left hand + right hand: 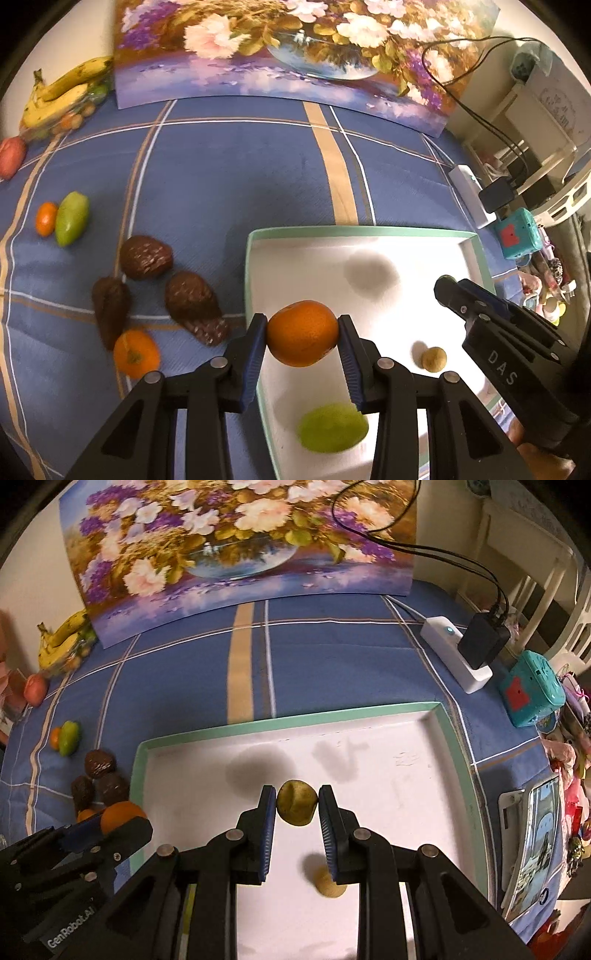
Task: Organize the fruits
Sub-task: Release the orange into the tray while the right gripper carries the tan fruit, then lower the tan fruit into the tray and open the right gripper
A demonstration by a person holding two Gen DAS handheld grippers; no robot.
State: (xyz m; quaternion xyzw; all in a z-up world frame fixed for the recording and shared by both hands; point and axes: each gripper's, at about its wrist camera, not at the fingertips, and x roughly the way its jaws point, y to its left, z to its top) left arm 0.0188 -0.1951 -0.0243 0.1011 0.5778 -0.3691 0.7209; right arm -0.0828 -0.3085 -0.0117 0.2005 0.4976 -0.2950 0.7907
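**Here: two claws, each gripping one fruit above the tray**

Both claws are closed on fruit. The left claw [302, 334] clamps an orange [302, 333] between its blue pads, over the near-left edge of the white, green-rimmed tray [369, 232]. The right claw [297, 805] clamps one small yellow-brown fruit [297, 802] over the tray's middle.

Counts, left wrist view. In the tray: one small tan fruit [434, 358] and one green fruit [332, 427], blurred, near the front. On the blue checked surface [236, 177], left of the tray: three dark brown scaly fruits [146, 257] in a cluster, one loose orange fruit [136, 353] just beside them, and farther left one small orange fruit [46, 219] touching one oblong green fruit [71, 218]. At the far left edge lies one reddish fruit [12, 156]; behind it, a bunch of bananas [62, 92] rests on smaller fruits too indistinct to count.

Differences between views. Only the left wrist view shows the green fruit in the tray. Only the right wrist view shows the whole tray floor, with one shadow below each claw, the white power strip [456, 653] with its black adapter [484, 638] in full, and a framed picture [532, 849] at the right edge. The flower painting [236, 542] and the teal box [532, 688] appear in both. Each view catches the other claw at its margin.
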